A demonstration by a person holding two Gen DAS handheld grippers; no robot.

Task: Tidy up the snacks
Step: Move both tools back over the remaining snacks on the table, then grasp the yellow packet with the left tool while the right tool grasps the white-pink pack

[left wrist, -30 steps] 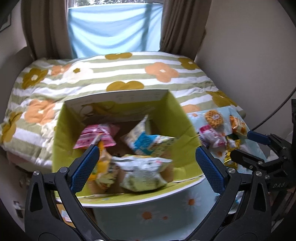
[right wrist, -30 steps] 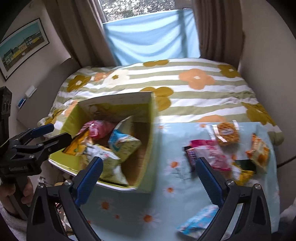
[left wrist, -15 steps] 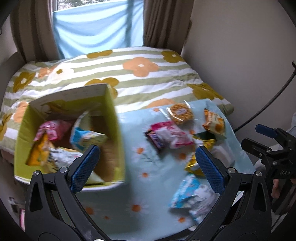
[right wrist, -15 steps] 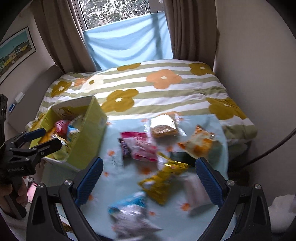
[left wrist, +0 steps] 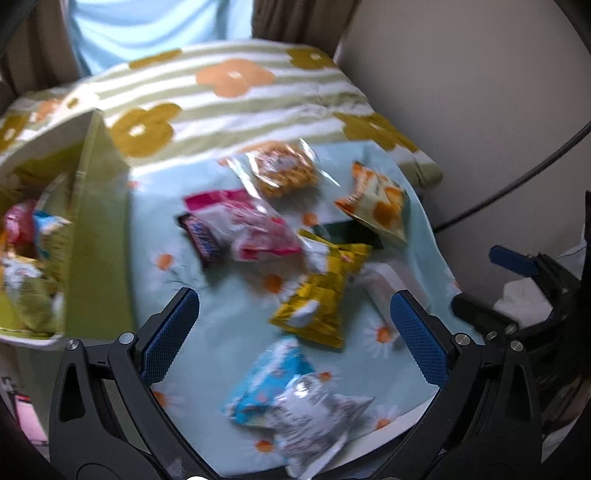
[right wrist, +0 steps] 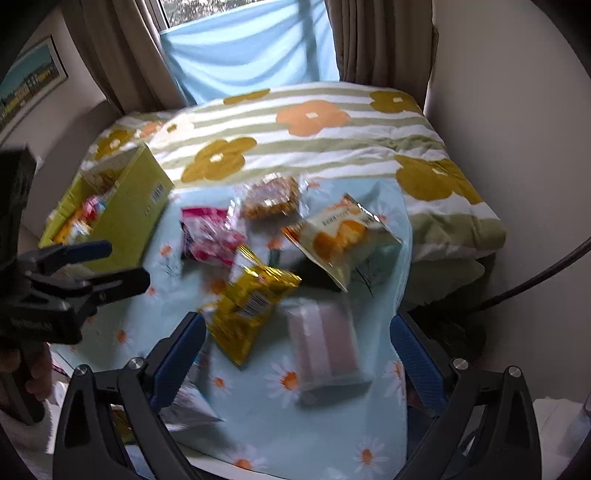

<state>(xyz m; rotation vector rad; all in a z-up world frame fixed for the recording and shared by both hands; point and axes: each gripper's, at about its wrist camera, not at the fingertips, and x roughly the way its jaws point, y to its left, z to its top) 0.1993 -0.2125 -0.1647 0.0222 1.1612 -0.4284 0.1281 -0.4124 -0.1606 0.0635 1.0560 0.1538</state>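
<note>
I'm looking into a bedroom in somebody's home. At twelve o'clock there's a window (right wrist: 236, 9) with brown curtains (right wrist: 373, 40) either side and pale blue fabric (right wrist: 251, 51) across its lower part. Below it lies a bed under a striped quilt (right wrist: 332, 129) with big orange and mustard flowers. At ten o'clock a framed picture (right wrist: 31, 86) hangs on the plain wall. Nearest me, a daisy-print cloth (right wrist: 332, 435) covers a small table.

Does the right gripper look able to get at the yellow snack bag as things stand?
Probably yes. The right gripper is open and empty, with the yellow snack bag just ahead of its left finger, lying on top and uncovered.
</note>
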